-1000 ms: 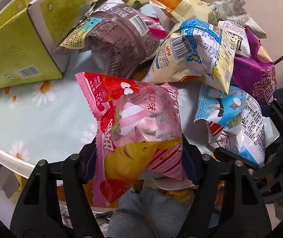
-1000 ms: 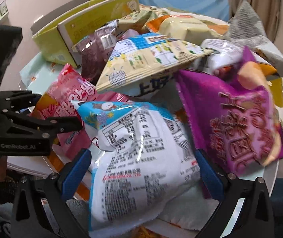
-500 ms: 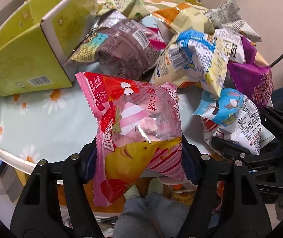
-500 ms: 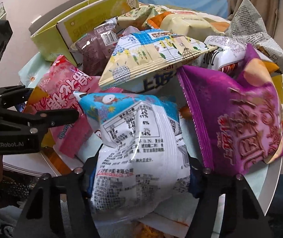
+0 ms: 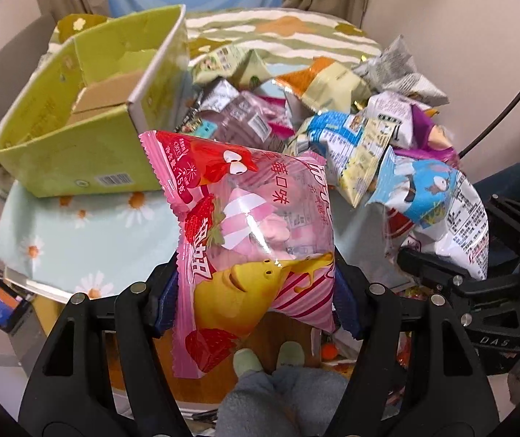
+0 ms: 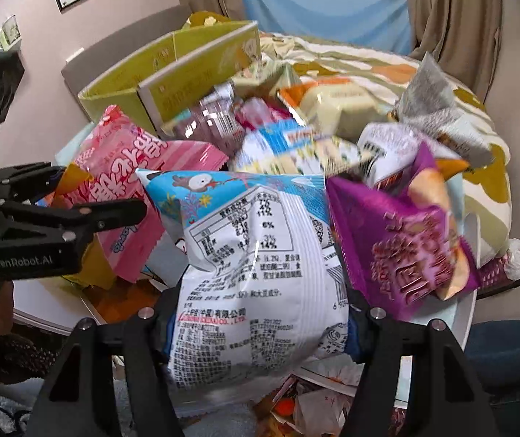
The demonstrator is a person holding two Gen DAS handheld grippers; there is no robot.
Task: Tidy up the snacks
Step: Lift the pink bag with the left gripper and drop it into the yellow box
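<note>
Both packets have risen: left fingers [image 5: 256, 300] clamp pink marshmallows [image 5: 252, 240], right fingers [image 6: 258, 324] the blue-white bag [image 6: 256, 266].

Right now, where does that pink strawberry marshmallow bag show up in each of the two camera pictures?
Left wrist view: the pink marshmallow bag fills the lower centre, clamped in the left gripper.
Right wrist view: the same bag sits at middle left, sticking out of the left gripper seen from the side.
Shared landmark: the yellow-green cardboard box, behind the bag in both.
</note>
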